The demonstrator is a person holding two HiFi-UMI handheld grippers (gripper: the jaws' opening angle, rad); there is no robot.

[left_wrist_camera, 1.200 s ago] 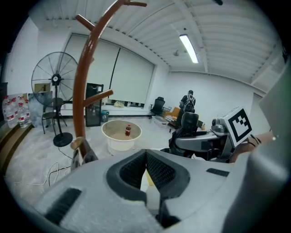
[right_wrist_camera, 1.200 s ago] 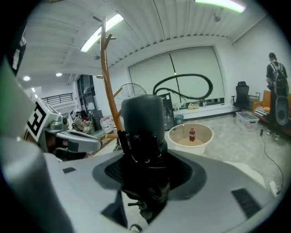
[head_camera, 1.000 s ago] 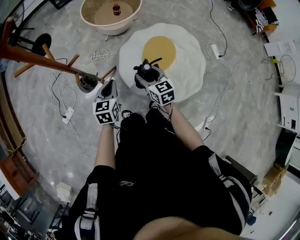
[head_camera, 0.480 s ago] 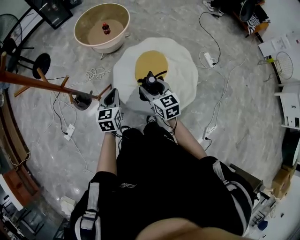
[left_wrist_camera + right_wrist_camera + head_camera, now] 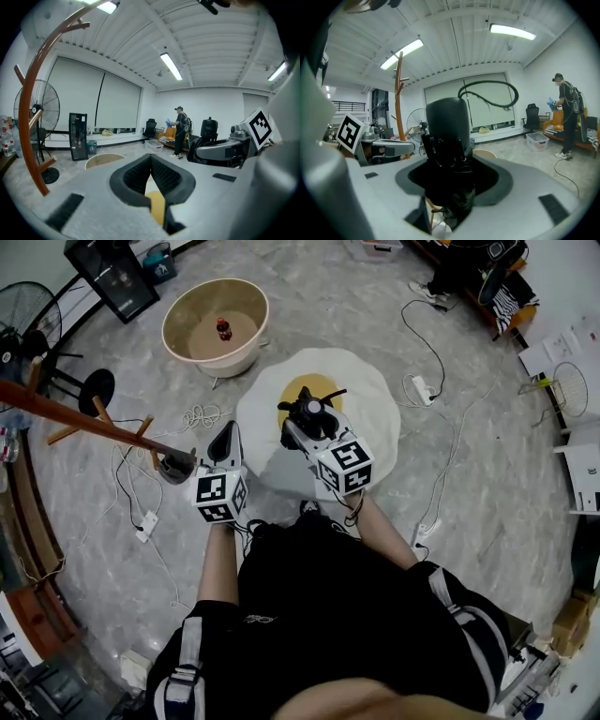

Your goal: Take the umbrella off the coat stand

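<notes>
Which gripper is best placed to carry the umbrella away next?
Probably the right gripper: its jaws are clamped on the black umbrella, clear of the coat stand. The left gripper is shut on nothing.

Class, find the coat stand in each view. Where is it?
Head view: the coat stand slants in from the left edge.
Left gripper view: a curved pole at far left.
Right gripper view: upright, left of centre.
Shared landmark: the standing fan beside it.
</notes>
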